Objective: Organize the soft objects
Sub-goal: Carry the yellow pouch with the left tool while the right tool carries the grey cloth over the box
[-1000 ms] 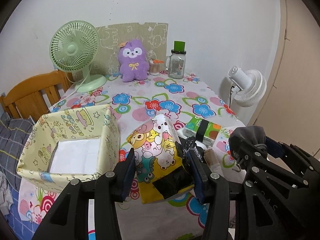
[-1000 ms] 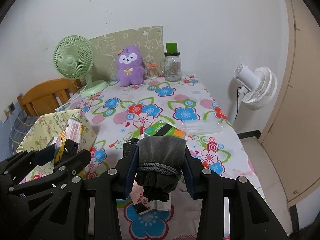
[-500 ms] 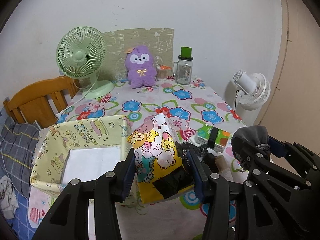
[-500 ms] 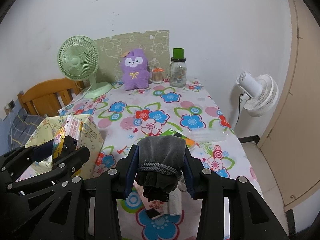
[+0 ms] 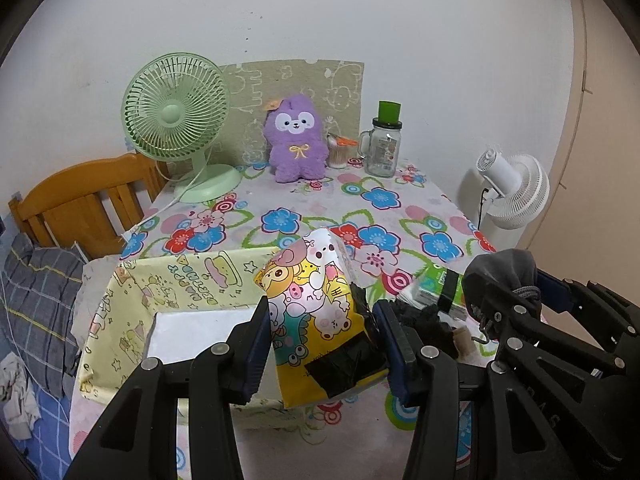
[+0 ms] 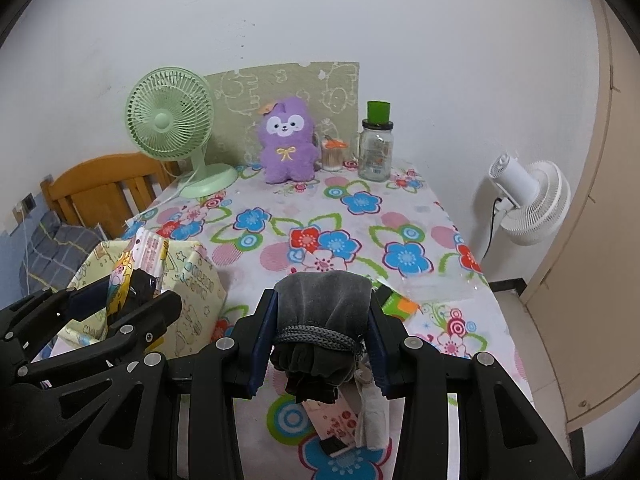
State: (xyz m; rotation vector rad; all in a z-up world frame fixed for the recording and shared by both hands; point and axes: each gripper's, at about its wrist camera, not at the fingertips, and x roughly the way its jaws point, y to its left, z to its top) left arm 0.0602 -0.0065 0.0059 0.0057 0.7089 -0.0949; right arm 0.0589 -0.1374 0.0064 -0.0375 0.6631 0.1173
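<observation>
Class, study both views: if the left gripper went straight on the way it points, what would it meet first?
Probably the floral tablecloth. The left gripper, shut on the cartoon pack, tilts down past the yellow box; depth is unclear.

Left wrist view: looks forward along my left tool (image 5: 324,344) from the near edge of the table (image 5: 360,216), facing the far wall, close over the yellow box (image 5: 132,320).
Right wrist view: same heading along my right tool (image 6: 320,336), set just to the right.
Shared: green fan (image 5: 176,120), purple plush (image 6: 286,140), white fan (image 6: 528,200); each view catches the other tool at its side.
</observation>
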